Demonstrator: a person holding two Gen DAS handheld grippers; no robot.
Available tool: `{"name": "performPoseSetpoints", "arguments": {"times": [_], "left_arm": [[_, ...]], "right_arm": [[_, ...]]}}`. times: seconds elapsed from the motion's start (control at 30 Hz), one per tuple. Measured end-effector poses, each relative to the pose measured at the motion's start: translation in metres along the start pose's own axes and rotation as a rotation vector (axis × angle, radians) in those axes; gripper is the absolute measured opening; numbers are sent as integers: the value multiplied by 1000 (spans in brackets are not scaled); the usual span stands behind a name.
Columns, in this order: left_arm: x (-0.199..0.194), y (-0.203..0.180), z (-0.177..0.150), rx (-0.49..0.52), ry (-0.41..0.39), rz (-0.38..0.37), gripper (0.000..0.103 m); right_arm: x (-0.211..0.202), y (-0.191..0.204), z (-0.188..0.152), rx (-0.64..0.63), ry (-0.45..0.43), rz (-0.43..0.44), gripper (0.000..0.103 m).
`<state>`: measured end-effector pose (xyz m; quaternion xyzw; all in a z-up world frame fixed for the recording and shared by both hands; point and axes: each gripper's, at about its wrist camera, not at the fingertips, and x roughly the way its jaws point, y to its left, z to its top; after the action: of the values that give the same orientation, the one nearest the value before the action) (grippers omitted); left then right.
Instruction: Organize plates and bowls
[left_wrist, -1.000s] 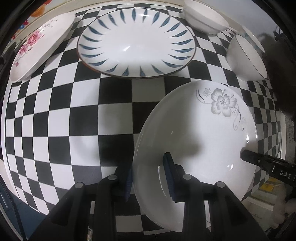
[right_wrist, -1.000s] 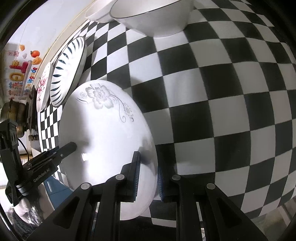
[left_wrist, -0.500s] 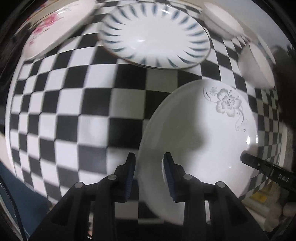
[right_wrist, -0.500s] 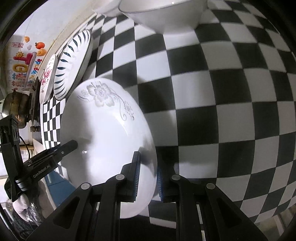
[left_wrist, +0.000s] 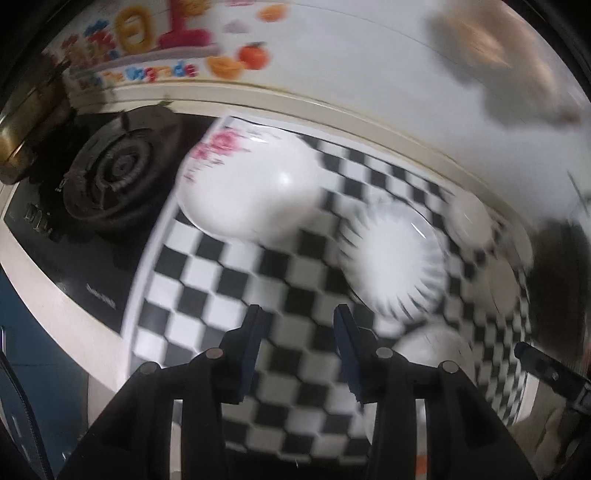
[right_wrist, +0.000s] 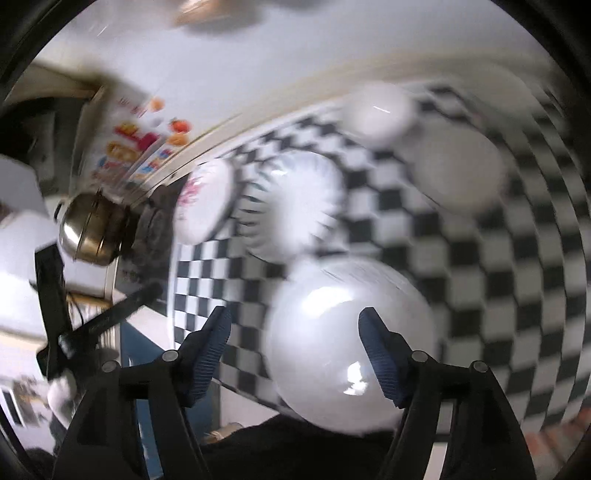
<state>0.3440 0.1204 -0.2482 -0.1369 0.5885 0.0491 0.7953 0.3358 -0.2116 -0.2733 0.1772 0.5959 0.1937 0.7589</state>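
Observation:
Both views are motion-blurred. My left gripper (left_wrist: 297, 332) hovers above the checkered cloth (left_wrist: 207, 295), jaws opening, nothing between them. My right gripper (right_wrist: 295, 332) is high over the large white plate (right_wrist: 347, 350); its jaws are opening wide and the pads stand clear of the plate lying on the cloth below. That plate (left_wrist: 432, 350) shows partly behind my left gripper's right finger. The blue-petal plate (left_wrist: 395, 266) (right_wrist: 295, 206) and the pink-flower plate (left_wrist: 247, 188) (right_wrist: 203, 203) lie farther back. Two white bowls (right_wrist: 380, 110) (right_wrist: 458, 173) sit at the far right.
A black gas burner (left_wrist: 118, 177) is left of the cloth, with a brass-coloured pot (right_wrist: 92, 229) beside it. A wall with colourful stickers (left_wrist: 166, 55) runs behind the counter. The counter's front edge drops to a blue cabinet (right_wrist: 147, 369). The other gripper (right_wrist: 99, 321) shows at left.
Both grippers have let go of the grey-flower plate's rim and risen well away from the table. The plate now lies on the cloth. The right jaws stand much wider.

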Motion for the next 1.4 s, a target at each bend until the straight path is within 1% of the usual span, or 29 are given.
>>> {"name": "performPoseSetpoints", "arguments": {"times": [0.07, 0.1, 0.17, 0.23, 0.27, 0.33, 0.37, 0.47, 0.57, 0.63, 0.7, 0.73, 0.8, 0.87, 1.0, 1.03, 1.07, 1.1, 1.23, 1.4], "left_arm": [[21, 31, 27, -65, 19, 11, 37], [33, 44, 35, -94, 34, 15, 37], [61, 70, 55, -162, 71, 27, 37], [76, 90, 67, -220, 93, 28, 37], [87, 100, 74, -252, 104, 29, 37], [101, 111, 82, -288, 123, 25, 37], [110, 118, 86, -312, 134, 22, 37], [125, 130, 94, -353, 156, 10, 37], [137, 138, 101, -366, 174, 2, 37], [143, 140, 103, -370, 189, -5, 37], [151, 142, 106, -370, 205, -11, 37], [155, 143, 108, -371, 211, -13, 37], [160, 143, 111, -366, 217, -15, 37], [166, 144, 115, -364, 227, -22, 37], [169, 139, 123, -363, 212, -40, 35], [170, 138, 124, -358, 209, -39, 29], [171, 137, 126, -357, 209, -30, 28], [170, 137, 126, -358, 204, -29, 28], [167, 138, 126, -326, 179, -21, 25], [164, 139, 123, -307, 169, -6, 25]], "right_arm": [[30, 32, 33, -50, 34, 13, 74], [42, 41, 45, -62, 38, 10, 74], [81, 69, 82, -113, 36, 2, 74], [109, 88, 107, -156, 24, -22, 74], [132, 101, 125, -206, 25, -15, 74], [161, 114, 146, -265, 47, -8, 74], [184, 122, 160, -287, 81, -20, 74], [228, 126, 187, -263, 149, -43, 73], [264, 122, 208, -234, 192, -85, 70], [280, 120, 216, -221, 218, -83, 68], [296, 118, 223, -215, 249, -89, 61], [304, 118, 225, -216, 269, -104, 60], [314, 118, 227, -223, 293, -111, 54], [324, 120, 230, -228, 318, -109, 52], [336, 124, 237, -232, 341, -96, 47], [339, 125, 239, -232, 347, -101, 44], [341, 126, 240, -233, 360, -104, 28], [343, 127, 240, -236, 369, -104, 21], [340, 135, 233, -305, 348, -128, 21], [333, 130, 225, -311, 342, -113, 19]]}}
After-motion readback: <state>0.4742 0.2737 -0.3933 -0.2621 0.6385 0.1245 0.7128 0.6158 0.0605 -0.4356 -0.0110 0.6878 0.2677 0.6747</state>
